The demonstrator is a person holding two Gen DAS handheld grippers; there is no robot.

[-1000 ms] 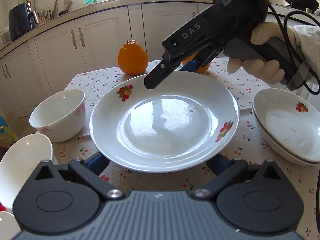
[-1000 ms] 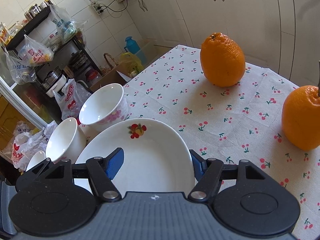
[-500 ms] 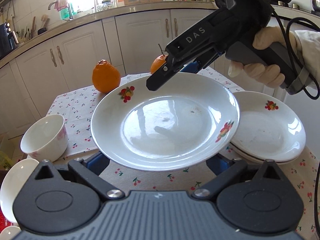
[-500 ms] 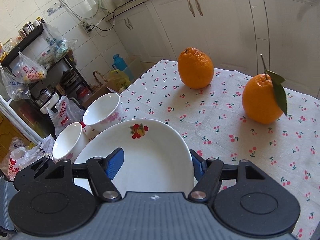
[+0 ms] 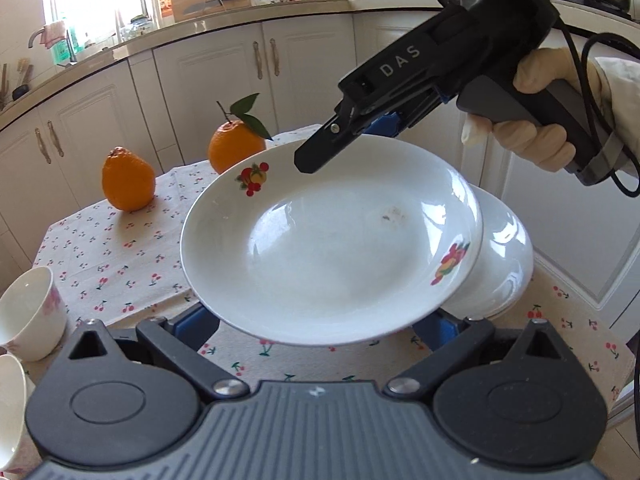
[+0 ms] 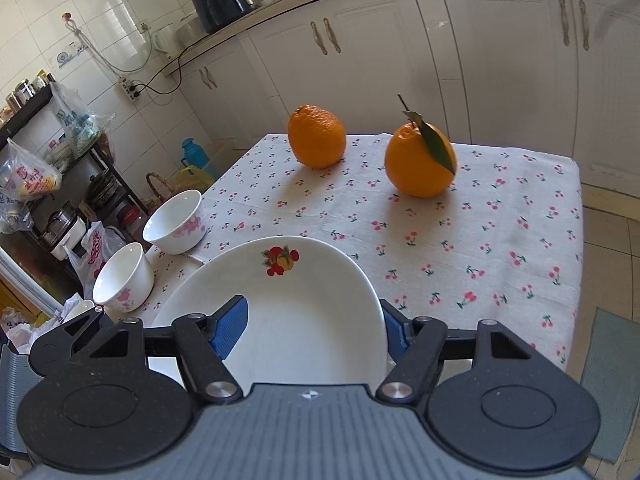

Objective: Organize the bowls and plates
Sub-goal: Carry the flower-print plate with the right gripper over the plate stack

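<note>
A white plate (image 5: 328,248) with fruit prints hangs tilted above the table, carried by both grippers. My right gripper (image 6: 310,328) is shut on its rim, one blue pad on top and the other behind the edge; in the left wrist view it (image 5: 344,144) comes in from the upper right in a gloved hand (image 5: 536,136). My left gripper (image 5: 316,324) holds the plate's near edge between its wide-set fingers, pads mostly hidden under the rim. A stack of plates (image 5: 504,264) lies just under the held plate's right side. Two white bowls (image 6: 176,222) (image 6: 124,278) stand at the table's left edge.
Two oranges (image 6: 317,136) (image 6: 418,162) sit on the far part of the cherry-print tablecloth (image 6: 460,248). White cabinets (image 5: 208,92) run behind the table. A shelf with bags and pots (image 6: 44,168) stands left. The table's right edge (image 6: 576,264) drops to the tiled floor.
Both grippers have carried the plate to the right and slightly up; it now overlaps the stack of plates. The bowls and oranges have slid left in view. Both grips look unchanged.
</note>
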